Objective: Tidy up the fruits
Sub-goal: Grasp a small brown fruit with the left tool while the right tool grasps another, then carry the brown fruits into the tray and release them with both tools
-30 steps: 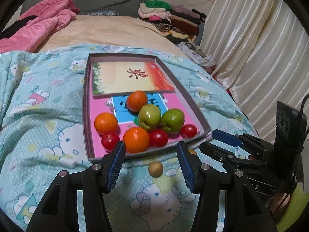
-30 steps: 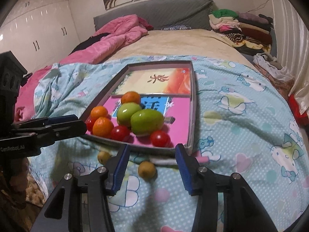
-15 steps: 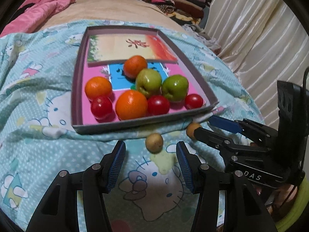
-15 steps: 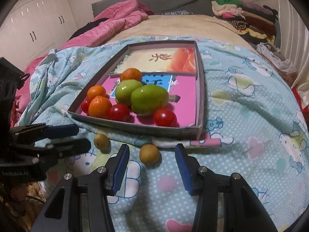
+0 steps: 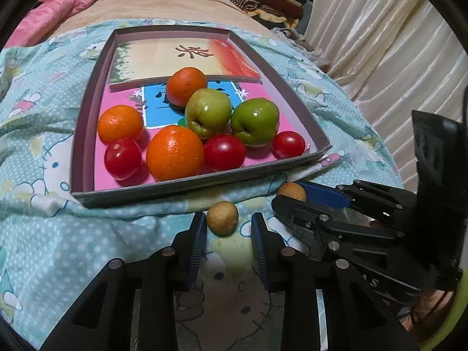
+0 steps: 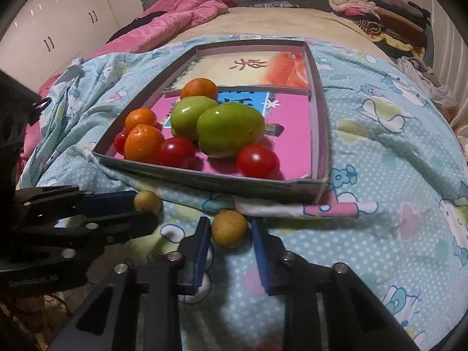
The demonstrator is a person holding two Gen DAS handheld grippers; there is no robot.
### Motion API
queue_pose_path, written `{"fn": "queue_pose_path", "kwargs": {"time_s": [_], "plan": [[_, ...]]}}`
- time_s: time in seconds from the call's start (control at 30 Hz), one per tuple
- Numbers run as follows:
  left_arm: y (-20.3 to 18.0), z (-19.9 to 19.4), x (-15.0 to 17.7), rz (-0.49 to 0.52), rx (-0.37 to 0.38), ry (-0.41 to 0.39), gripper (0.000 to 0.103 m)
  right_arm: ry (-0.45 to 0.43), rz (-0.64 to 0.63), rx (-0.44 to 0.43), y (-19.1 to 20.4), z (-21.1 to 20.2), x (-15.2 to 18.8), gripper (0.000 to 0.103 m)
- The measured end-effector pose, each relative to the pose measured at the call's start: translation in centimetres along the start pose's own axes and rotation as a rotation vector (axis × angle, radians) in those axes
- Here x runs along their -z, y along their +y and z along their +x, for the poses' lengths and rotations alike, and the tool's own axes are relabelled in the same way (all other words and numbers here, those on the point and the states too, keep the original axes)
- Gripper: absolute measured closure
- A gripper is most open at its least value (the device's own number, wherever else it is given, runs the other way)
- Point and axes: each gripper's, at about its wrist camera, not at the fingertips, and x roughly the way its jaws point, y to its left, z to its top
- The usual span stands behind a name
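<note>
A shallow cardboard tray [image 5: 87, 122] [image 6: 320, 134] lies on the bed and holds oranges [image 5: 174, 152], green fruits [image 5: 254, 121] [image 6: 229, 128] and red tomatoes [image 5: 224, 152] [image 6: 257, 161]. Two small brown fruits lie on the quilt in front of it. My left gripper [image 5: 226, 232] is open with its fingertips on either side of one brown fruit [image 5: 222, 218] [image 6: 146, 201]. My right gripper [image 6: 229, 238] is open around the other brown fruit [image 6: 229, 228] [image 5: 291, 191]. Neither fruit is lifted.
The blue cartoon-print quilt [image 6: 395, 175] covers the near bed. A pink blanket [image 6: 181, 14] and folded clothes [image 6: 380, 8] lie at the far end. White curtains [image 5: 380, 44] hang to the right. Each gripper shows in the other's view, close beside it.
Both grippers have moved forward and down toward the quilt and narrowed, so that each now straddles a small brown fruit. The fruits and tray have not moved.
</note>
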Motion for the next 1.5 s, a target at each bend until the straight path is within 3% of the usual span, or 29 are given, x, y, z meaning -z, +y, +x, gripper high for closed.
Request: {"fn": "queue_pose_path", "kwargs": {"time_s": [0.1,0.3,0.43,0.63,0.8,0.97,1.5], "plan": [[-0.1,0.6,-0.1,0.008,-0.012,0.004,0.079,-0.008,-0.009,-0.018,0.2,-0.1,-0.1,0.078],[-0.2,0.5,-0.3,0.032,-0.025,-0.006,0.079,-0.031,0.000,-0.068,0.1,-0.8,-0.2,0.078],[0.1,-2.1,-0.3,0.017,-0.004,-0.068,0.079,-0.085,-0.008,-0.117,0.3,-2.2,-0.2,0.078],[1.3,-6.4,-1.1,-0.008,-0.038,-0.201,0.079,-0.165,-0.001,-0.189,0.5,-4.0,-0.5,0.078],[3.1,-8.0,-1.5,-0.037,-0.085,-0.247,0.079,-0.263,0.010,-0.210,0.4,-5.6,-1.1,0.078],[4.2,-8.5,-1.7,-0.048,-0.132,-0.280,0.079,-0.301,0.021,-0.194,0.2,-6.2,-1.6,0.078],[5.1,-5.1,-1.7,-0.049,-0.171,-0.189,0.079,-0.322,0.002,-0.089,0.3,-5.1,-2.6,0.078]]}}
